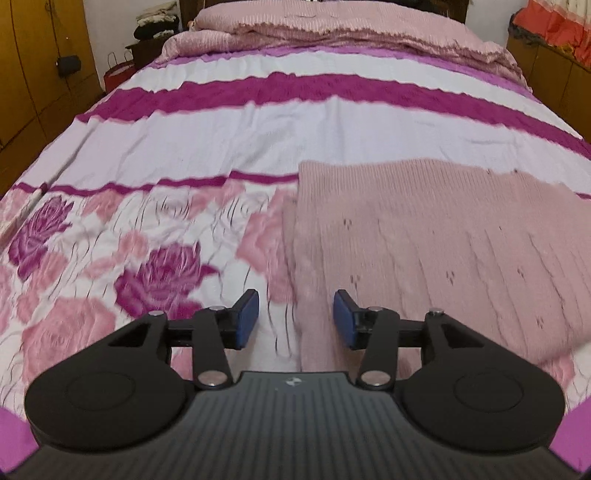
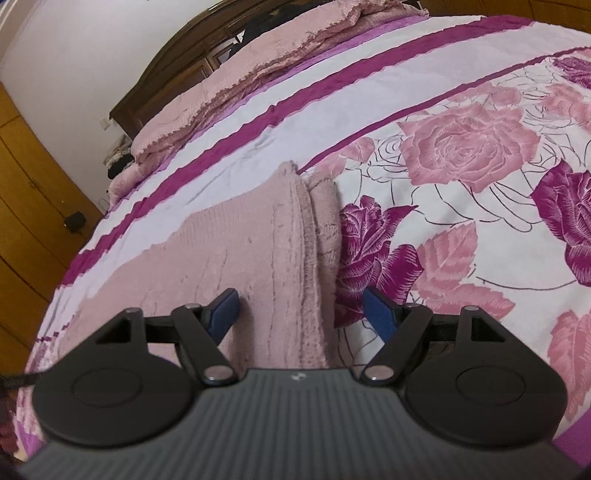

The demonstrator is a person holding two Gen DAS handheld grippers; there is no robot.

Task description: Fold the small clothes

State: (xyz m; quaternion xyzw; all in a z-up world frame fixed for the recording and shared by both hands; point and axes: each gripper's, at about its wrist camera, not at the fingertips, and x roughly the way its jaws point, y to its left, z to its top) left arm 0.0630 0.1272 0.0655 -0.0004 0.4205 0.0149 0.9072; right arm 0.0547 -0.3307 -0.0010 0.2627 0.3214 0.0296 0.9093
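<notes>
Straddling pink knit garment (image 2: 258, 258), tools (image 1: 295, 319) (image 2: 299, 314) gape.

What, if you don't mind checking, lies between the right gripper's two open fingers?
In the right wrist view, the pink knit garment's folded edge runs between the right gripper's open fingers, with a strip of floral bedsheet beside it.

A home bedroom: a wide bed (image 1: 221, 147) under a rose-print sheet, a pink quilt (image 1: 351, 33) bunched by the dark wooden headboard (image 2: 177, 74), wooden wardrobes (image 1: 40, 66) alongside.
</notes>
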